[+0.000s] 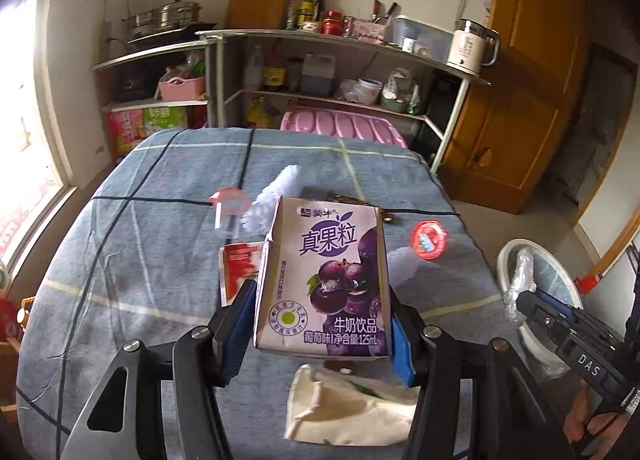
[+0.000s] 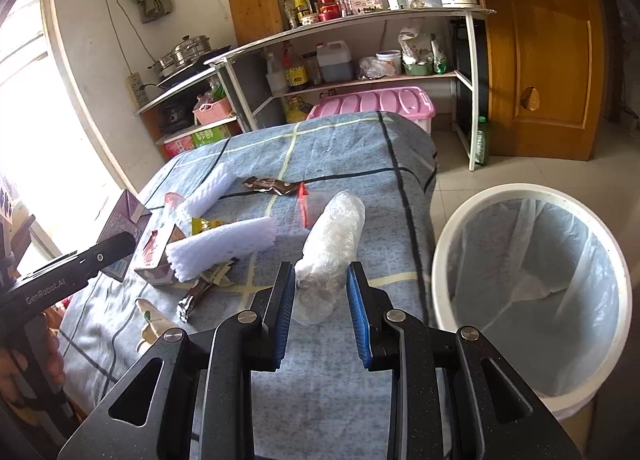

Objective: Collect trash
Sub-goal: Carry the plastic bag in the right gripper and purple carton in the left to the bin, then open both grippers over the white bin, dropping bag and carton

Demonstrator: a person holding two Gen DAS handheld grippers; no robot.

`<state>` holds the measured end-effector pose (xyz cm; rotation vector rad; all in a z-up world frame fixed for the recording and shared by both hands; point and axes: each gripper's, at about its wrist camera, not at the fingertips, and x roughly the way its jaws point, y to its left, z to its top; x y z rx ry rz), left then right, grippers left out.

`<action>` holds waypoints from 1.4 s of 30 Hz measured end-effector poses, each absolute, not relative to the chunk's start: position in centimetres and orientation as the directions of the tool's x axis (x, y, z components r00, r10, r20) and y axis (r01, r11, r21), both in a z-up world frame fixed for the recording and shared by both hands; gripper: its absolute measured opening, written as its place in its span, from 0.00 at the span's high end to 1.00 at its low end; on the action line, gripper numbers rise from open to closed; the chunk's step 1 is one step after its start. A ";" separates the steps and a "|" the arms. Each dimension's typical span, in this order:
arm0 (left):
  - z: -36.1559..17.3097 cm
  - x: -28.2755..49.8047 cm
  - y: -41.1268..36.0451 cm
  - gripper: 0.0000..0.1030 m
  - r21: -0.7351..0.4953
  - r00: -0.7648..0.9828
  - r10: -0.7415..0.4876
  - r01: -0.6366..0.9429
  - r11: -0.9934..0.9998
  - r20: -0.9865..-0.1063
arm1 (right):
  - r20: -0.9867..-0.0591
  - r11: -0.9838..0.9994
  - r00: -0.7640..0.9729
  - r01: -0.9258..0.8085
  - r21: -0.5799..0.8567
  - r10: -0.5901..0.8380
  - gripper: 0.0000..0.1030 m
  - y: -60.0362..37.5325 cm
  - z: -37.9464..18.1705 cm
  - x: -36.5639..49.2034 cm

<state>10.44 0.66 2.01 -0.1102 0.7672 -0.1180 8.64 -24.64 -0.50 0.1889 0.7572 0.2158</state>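
Observation:
My left gripper [image 1: 322, 324] is shut on a purple grape milk carton [image 1: 326, 280] and holds it upright above the blue checked tablecloth [image 1: 120, 260]. The carton also shows at the left of the right wrist view [image 2: 124, 220]. My right gripper [image 2: 322, 300] is shut on a crumpled clear plastic wrap [image 2: 330, 252], held above the table's right side. It also shows in the left wrist view [image 1: 520, 284]. A white bin [image 2: 452, 244] with a clear liner stands on the floor right of the table.
On the table lie white foam sleeves [image 2: 224, 248], a brown wrapper [image 2: 268, 185], a red-lidded clear cup [image 2: 306, 204], a small open carton [image 2: 158, 260], a foil wrapper [image 2: 200, 292] and a beige paper bag [image 1: 352, 408]. Shelves [image 2: 360, 80] and a pink bin [image 2: 376, 104] stand behind.

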 end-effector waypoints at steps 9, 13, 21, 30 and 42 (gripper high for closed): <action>2.3 11.4 -8.9 0.44 -0.160 0.669 -0.307 0.274 0.948 -0.677 | -0.655 0.979 0.740 -0.023 0.202 0.152 0.73 -31.3 0.8 7.5; 1.9 11.9 -12.5 0.44 -0.163 0.640 -0.348 0.331 0.929 -0.685 | -0.663 0.979 0.740 0.029 0.200 0.114 0.73 -34.4 0.7 7.2; -0.4 13.2 -20.1 0.44 -0.182 0.540 -0.418 0.435 0.882 -0.731 | -0.724 0.979 0.690 0.129 0.158 0.026 0.73 -39.7 -1.9 7.7; -2.9 13.7 -26.2 0.44 -0.177 0.463 -0.435 0.500 0.848 -0.773 | -0.789 0.977 0.614 0.178 0.114 -0.019 0.73 -43.3 -5.1 8.5; -4.5 14.1 -27.9 0.40 -0.168 0.432 -0.418 0.507 0.845 -0.799 | -0.813 0.968 0.581 0.222 0.113 -0.039 0.63 -44.9 -6.3 8.9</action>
